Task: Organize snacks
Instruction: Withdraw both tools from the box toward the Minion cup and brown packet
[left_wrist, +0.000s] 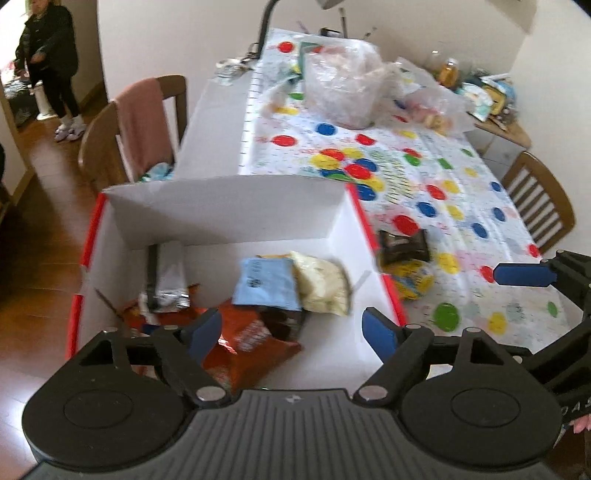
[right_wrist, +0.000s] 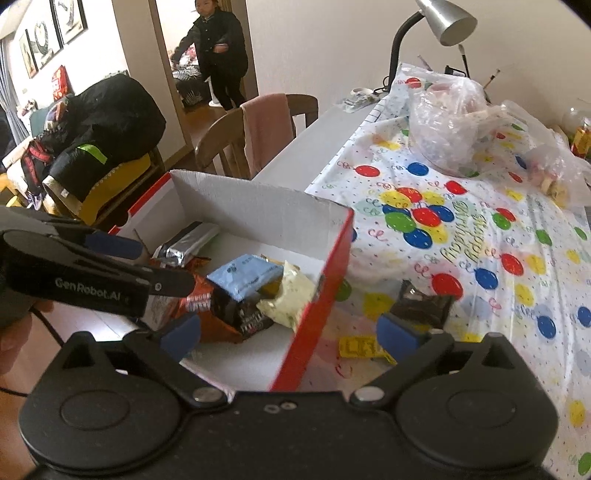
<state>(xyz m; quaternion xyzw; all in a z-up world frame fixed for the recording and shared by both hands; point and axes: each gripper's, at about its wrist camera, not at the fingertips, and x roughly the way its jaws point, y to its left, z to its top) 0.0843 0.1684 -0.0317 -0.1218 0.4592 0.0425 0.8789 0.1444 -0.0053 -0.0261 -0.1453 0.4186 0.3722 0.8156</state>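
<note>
A white box with red outer sides (left_wrist: 229, 218) (right_wrist: 325, 266) stands on the table's near left corner. It holds several snack packs: a silver one (left_wrist: 170, 277) (right_wrist: 192, 242), an orange one (left_wrist: 243, 339) (right_wrist: 195, 295), a light blue one (left_wrist: 266, 284) (right_wrist: 247, 277) and a pale yellow one (left_wrist: 325, 284) (right_wrist: 291, 295). A dark brown pack (left_wrist: 404, 245) (right_wrist: 424, 304) and a yellow pack (left_wrist: 413, 282) (right_wrist: 360, 347) lie on the tablecloth right of the box. My left gripper (left_wrist: 291, 328) is open and empty above the box. My right gripper (right_wrist: 291, 334) is open and empty over the box's right wall.
The table carries a balloon-print cloth (left_wrist: 424, 177) (right_wrist: 480, 236) with clear plastic bags (left_wrist: 343, 81) (right_wrist: 447, 125) at the far end. A desk lamp (right_wrist: 443, 22) stands behind. Wooden chairs (left_wrist: 140, 125) (left_wrist: 539, 199) flank the table. A person (left_wrist: 48, 62) (right_wrist: 218, 48) stands in the doorway.
</note>
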